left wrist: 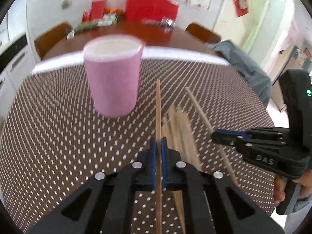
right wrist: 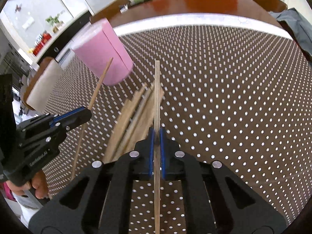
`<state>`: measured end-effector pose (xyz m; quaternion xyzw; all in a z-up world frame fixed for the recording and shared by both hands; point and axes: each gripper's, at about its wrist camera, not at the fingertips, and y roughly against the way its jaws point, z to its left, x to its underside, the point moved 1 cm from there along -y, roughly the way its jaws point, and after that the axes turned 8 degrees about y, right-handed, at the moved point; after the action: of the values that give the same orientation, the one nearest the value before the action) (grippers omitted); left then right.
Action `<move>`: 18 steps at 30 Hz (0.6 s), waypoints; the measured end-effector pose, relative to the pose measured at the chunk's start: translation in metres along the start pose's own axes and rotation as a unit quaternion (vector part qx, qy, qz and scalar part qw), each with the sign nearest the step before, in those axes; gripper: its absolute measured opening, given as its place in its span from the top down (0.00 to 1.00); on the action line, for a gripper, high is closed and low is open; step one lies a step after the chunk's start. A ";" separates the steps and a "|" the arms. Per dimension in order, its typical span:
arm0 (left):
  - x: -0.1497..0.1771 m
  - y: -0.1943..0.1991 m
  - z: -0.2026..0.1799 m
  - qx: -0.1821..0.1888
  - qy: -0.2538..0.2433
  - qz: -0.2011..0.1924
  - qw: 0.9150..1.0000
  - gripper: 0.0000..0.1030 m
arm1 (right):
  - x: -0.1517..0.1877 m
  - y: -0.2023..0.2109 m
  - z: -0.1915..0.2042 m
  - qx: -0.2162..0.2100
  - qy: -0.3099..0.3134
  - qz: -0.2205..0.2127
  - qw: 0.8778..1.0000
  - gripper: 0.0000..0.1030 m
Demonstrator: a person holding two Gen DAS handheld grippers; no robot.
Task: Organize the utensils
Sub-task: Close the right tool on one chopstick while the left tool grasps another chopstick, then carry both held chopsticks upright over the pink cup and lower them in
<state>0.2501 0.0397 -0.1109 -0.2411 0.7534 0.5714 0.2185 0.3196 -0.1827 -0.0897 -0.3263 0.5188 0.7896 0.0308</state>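
a chopstick (left wrist: 158, 105) in each gripper

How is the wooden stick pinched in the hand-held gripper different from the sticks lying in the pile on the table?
The stick in the left hand-held gripper is a single chopstick clamped between blue pads; the pile lies loose on the dotted tablecloth. The held chopstick points toward the pink cup; the pile fans out unevenly. Both are pale wood and slender.

One pink cup (left wrist: 114, 74). Two tongs: left tongs (left wrist: 158, 142) and right tongs (right wrist: 157, 134), each clamping one chopstick (left wrist: 158, 105) (right wrist: 157, 89). A pile (right wrist: 134, 113) of more chopsticks lies on the dotted tabletop (right wrist: 224, 97); blur prevents an exact count.
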 end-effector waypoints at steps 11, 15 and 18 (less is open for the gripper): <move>-0.051 0.075 -0.022 0.053 -0.015 -0.172 0.983 0.95 | -0.039 0.087 0.002 -0.036 0.019 -0.144 0.989 0.94; -0.078 0.093 -0.008 0.058 0.000 -0.235 0.970 0.95 | -0.073 0.101 0.022 -0.043 0.031 -0.185 0.981 0.94; -0.098 0.103 -0.001 0.057 0.014 -0.281 0.958 0.94 | -0.089 0.099 0.036 -0.024 0.045 -0.220 0.974 0.94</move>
<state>0.2638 0.0734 0.0263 -0.4381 0.6895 0.4397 0.3732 0.3332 -0.1720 0.0470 -0.4681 0.4159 0.7605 0.1720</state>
